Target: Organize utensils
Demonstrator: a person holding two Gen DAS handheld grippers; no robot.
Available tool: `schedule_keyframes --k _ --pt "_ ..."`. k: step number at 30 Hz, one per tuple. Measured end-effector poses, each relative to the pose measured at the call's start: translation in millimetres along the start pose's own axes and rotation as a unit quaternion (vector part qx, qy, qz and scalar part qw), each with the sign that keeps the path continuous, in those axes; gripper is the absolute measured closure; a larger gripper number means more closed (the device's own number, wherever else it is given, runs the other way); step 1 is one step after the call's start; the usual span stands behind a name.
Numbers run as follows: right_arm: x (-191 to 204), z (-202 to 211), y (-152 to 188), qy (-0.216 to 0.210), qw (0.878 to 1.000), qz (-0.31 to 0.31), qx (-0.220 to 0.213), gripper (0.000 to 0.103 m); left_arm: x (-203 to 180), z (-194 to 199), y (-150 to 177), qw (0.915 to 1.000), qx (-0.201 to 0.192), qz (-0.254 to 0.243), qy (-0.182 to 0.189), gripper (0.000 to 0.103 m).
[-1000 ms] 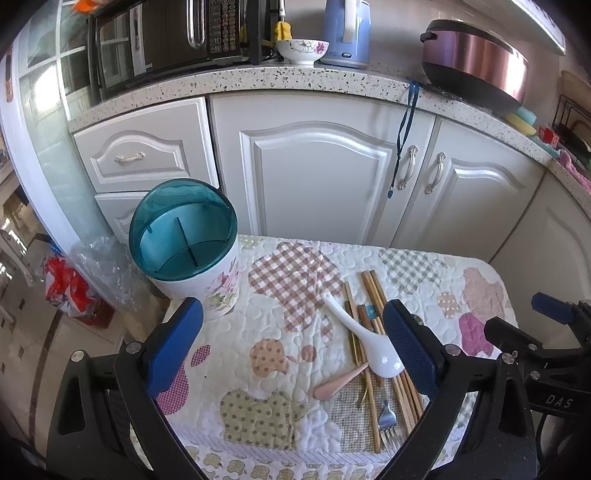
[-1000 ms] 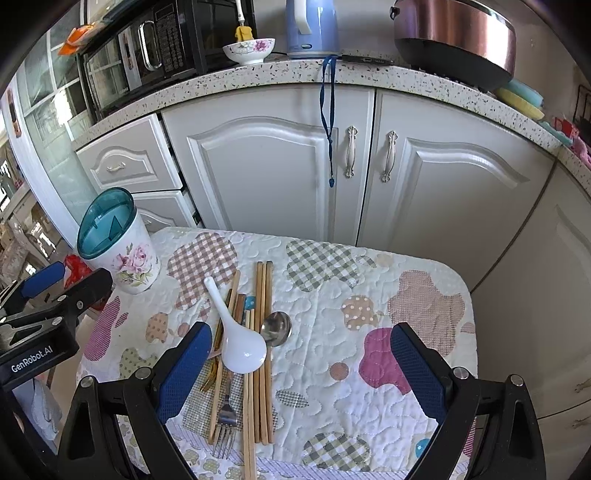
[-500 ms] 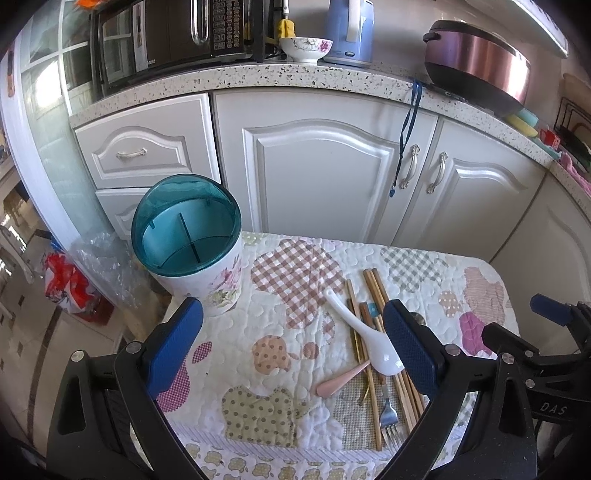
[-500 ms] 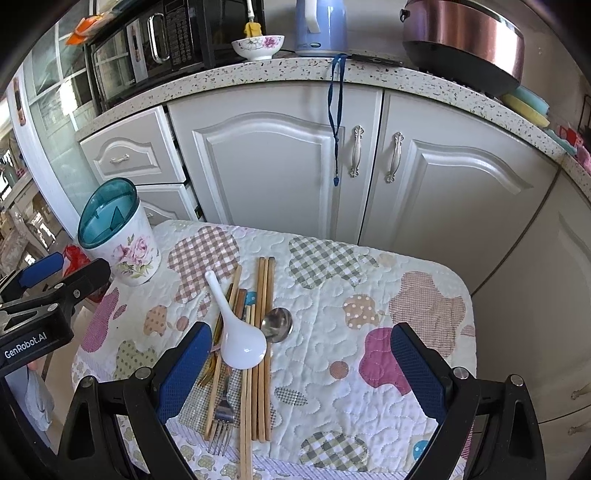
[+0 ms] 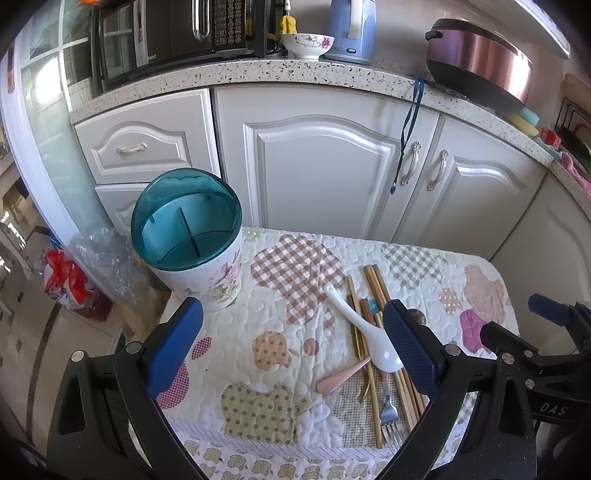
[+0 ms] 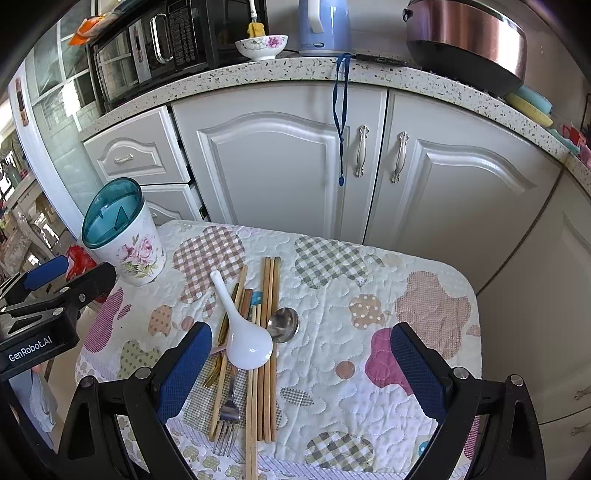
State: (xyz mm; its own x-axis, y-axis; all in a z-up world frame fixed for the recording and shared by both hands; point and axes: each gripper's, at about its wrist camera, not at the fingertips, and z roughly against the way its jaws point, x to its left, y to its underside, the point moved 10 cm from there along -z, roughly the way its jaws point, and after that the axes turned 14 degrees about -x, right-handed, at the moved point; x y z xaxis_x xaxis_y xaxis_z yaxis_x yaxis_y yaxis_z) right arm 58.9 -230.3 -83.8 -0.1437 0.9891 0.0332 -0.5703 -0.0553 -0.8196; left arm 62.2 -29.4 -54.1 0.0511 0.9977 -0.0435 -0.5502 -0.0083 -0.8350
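Observation:
A pile of utensils lies on the quilted table: a white ceramic spoon [image 6: 243, 332] [image 5: 365, 328] on top of wooden chopsticks [image 6: 267, 295] [image 5: 376, 284], a metal spoon [image 6: 283, 325], a fork [image 6: 227, 417] [image 5: 389, 413] and a pink handle [image 5: 340, 378]. A floral utensil holder with a teal divided rim [image 5: 188, 236] [image 6: 120, 232] stands at the table's left edge. My left gripper [image 5: 293, 350] hovers open above the table's near left, nothing in it. My right gripper [image 6: 301, 369] is open too, its left finger [image 6: 184, 369] just beside the pile.
The patchwork table cover [image 6: 369, 295] has bare room on its right half. White kitchen cabinets [image 6: 277, 166] stand close behind. The counter carries a microwave [image 5: 177, 33], a bowl [image 6: 261, 46], a kettle [image 6: 323, 26] and a rice cooker [image 6: 465, 37]. Plastic bags [image 5: 74, 277] sit on the floor left.
Both views have drifted a little, with the table and cabinets sitting slightly higher and farther. The utensils and holder have not moved. Both grippers stay open.

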Motion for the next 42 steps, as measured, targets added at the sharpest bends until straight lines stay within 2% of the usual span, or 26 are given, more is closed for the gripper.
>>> schedule_keyframes --k 15,17,23,24,26,28,29,31,32,35,37,42 --pt "7 -7 10 -0.012 1.0 0.013 0.009 0.007 4 -5 6 0.9999 0.013 -0.003 0.005 0.004" --pt "7 -8 12 -0.014 1.0 0.016 0.01 0.007 13 -5 9 0.9997 0.02 -0.001 0.013 0.004" --pt "12 -24 29 -0.032 0.999 0.034 0.024 0.007 49 -7 15 1.0 0.008 -0.003 0.004 0.004" --pt "13 -28 32 -0.034 0.998 0.038 0.028 0.008 52 -9 19 0.9999 0.015 -0.002 0.005 0.004" --pt "14 -37 40 -0.038 0.998 0.044 0.035 0.019 51 -15 26 0.9995 0.03 -0.004 0.01 0.004" --pt "12 -47 49 -0.045 0.997 0.037 0.048 0.021 45 -23 37 0.9985 0.05 -0.003 0.02 0.005" --pt "11 -53 54 -0.049 0.997 0.028 0.055 0.022 38 -28 42 0.9978 0.06 0.002 0.029 0.008" --pt "7 -63 61 -0.057 0.996 0.013 0.069 0.033 25 -37 49 0.9963 0.074 0.009 0.044 0.015" --pt "5 -68 63 -0.062 0.995 0.004 0.074 0.035 20 -41 51 0.9955 0.08 0.01 0.049 0.018" --pt "-6 -83 63 -0.068 0.994 -0.032 0.082 0.036 4 -56 56 0.9936 0.095 0.018 0.058 0.019" --pt "-15 -94 61 -0.071 0.993 -0.052 0.084 0.046 -6 -69 56 0.9928 0.099 0.025 0.063 0.019" --pt "-26 -122 61 -0.099 0.986 -0.091 0.098 0.056 -17 -99 60 0.9914 0.113 0.034 0.056 0.019"
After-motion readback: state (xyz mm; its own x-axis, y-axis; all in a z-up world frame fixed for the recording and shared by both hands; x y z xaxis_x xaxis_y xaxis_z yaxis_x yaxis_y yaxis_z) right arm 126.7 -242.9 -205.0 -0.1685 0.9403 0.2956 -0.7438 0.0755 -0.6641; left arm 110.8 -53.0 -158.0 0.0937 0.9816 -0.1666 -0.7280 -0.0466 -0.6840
